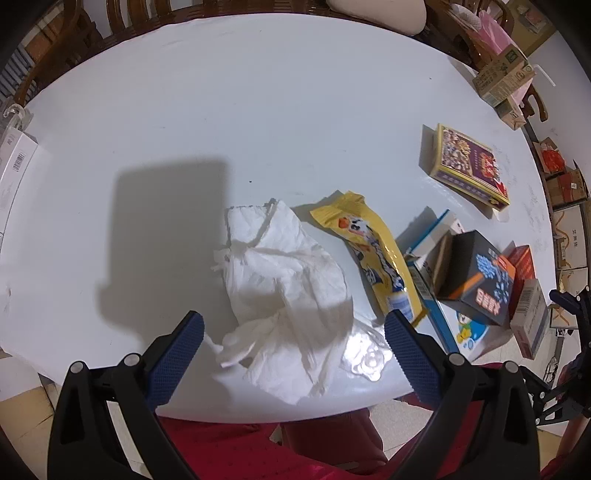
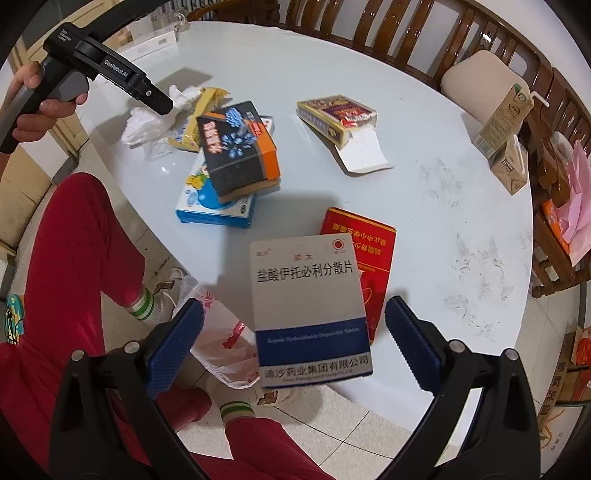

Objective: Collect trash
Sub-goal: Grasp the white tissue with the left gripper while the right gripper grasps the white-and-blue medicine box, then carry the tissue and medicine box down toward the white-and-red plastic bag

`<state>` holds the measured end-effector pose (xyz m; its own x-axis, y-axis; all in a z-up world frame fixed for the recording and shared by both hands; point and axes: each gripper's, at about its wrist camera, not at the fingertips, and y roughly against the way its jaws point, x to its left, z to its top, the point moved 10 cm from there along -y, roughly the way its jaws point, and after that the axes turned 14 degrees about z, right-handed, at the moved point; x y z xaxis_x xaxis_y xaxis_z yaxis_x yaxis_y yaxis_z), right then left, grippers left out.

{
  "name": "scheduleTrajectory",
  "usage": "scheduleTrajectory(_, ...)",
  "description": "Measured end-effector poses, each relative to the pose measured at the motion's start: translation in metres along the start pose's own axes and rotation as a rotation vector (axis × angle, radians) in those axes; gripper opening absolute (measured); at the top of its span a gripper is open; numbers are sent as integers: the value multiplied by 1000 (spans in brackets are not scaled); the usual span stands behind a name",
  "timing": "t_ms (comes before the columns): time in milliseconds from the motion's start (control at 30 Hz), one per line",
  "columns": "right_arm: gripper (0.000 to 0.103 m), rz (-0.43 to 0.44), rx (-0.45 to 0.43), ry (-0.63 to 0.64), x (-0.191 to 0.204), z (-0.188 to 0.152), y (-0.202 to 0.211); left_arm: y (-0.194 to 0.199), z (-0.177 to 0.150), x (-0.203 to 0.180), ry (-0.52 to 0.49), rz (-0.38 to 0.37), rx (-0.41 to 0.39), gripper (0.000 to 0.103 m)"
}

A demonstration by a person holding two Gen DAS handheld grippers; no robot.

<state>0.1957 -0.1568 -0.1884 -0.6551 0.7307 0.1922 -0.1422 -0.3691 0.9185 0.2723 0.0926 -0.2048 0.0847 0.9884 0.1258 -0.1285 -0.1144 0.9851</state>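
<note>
The round white glossy tabletop (image 2: 424, 206) carries all the trash, w/ brown wooden chairs (image 2: 369, 33) behind it.

Largest item: one crumpled white paper tissue (image 1: 284, 288), wrinkled and partly torn, lying near the front edge, just ahead of the left tool (image 1: 293, 345). This tool is released, both blue pads spread wide w/ nothing between them; the tissue sits lower than the gap, not touched as far as I can see.

Next, cardboard boxes, six counted on the tabletop:
- one white and blue medicine box with black Chinese print (image 2: 312, 314), at the near edge and overhanging it, directly in front of the right tool (image 2: 293, 345). The right tool is also released, pads apart on both sides of the box, no contact visible.
- one flat red box with gold text (image 2: 369, 254), partly under the medicine box.
- one black box with blue pattern and orange end (image 2: 236, 147), resting tilted on top of one white-blue box with cartoon figure (image 2: 210, 206).
- one yellow and purple box with open flap (image 2: 338, 118), apart, more to the centre.
- one more small box behind the black one, only partly seen.

Then one yellow plastic snack wrapper (image 1: 373, 258), long, just beside the tissue.

Two beige drink cartons with straws (image 2: 504, 122) stand at the far edge.

A white and red plastic bag (image 2: 221, 343) is on the floor by the person's red trousers (image 2: 70, 266).
</note>
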Motion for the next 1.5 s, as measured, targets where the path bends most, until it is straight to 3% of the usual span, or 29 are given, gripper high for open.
scheduleTrajectory(67,89,9,7,-5,-1,0,-3,-2,0,2,4,-1,5,96)
scheduleTrajectory(133,73,8,15,-12,-3,-1,-7,-7,1,3,4,-3,13,96)
scheduleTrajectory(267,71,9,20,-31,-7,-2,-13,-13,1,8,10,-5,23,96)
scheduleTrajectory(333,61,9,11,-39,-8,-1,-11,-14,1,12,17,-5,21,96)
scheduleTrajectory(433,61,19,3,-61,-12,2,-9,-15,1,17,16,0,12,94)
scheduleTrajectory(833,60,7,-42,-129,-26,9,-4,-11,1,32,52,-16,11,50)
scheduleTrajectory(967,60,-16,-61,-148,-31,12,2,-7,3,36,100,-52,0,45)
scheduleTrajectory(1100,60,-46,-72,-184,-42,14,7,2,6,37,94,-39,-66,39)
scheduleTrajectory(1200,60,-51,-82,-197,-45,15,11,4,4,32,87,-50,-54,28)
scheduleTrajectory(1233,60,-53,-86,-198,-44,17,12,3,3,32,87,-62,-45,17)
scheduleTrajectory(1500,60,-73,-115,-208,-38,23,20,5,13,22,107,-58,-54,15)
